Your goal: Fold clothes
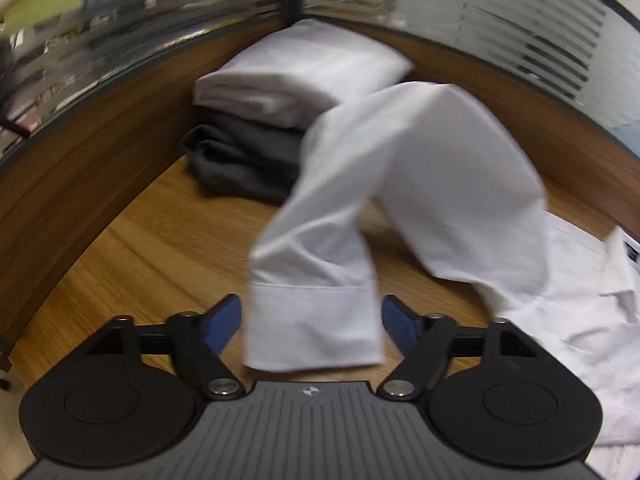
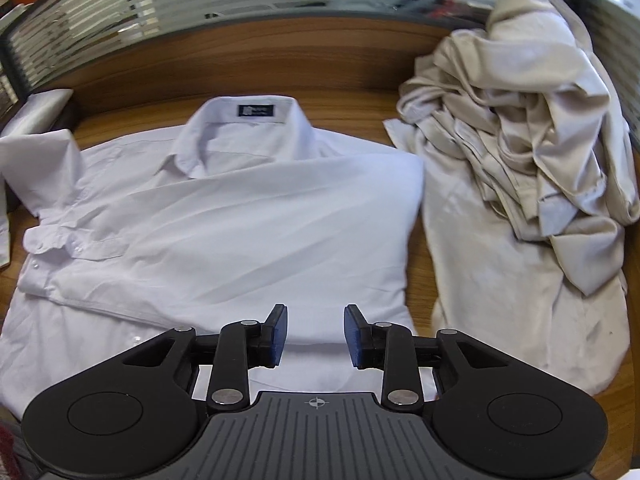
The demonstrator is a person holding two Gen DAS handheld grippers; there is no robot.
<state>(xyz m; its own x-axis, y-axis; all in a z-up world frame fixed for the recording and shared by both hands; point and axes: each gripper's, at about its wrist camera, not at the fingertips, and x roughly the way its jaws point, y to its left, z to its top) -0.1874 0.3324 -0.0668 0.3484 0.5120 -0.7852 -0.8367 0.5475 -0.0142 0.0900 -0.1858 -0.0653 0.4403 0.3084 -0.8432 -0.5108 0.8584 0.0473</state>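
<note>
The white shirt (image 2: 224, 216) lies flat mid-frame on the wooden desk (image 1: 132, 248), one sleeve (image 1: 400, 184) arching between the wide-open left gripper (image 1: 312, 328), untouched by its pads. The right gripper (image 2: 316, 334) hovers part-open, empty. Two folded garments (image 1: 280, 96) stack upper left; one crumpled beige heap (image 2: 520, 128) crowds the right.

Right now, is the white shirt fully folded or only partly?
Partly folded: on the white shirt one side lies folded over the front, while the other sleeve arches up unfolded.
</note>
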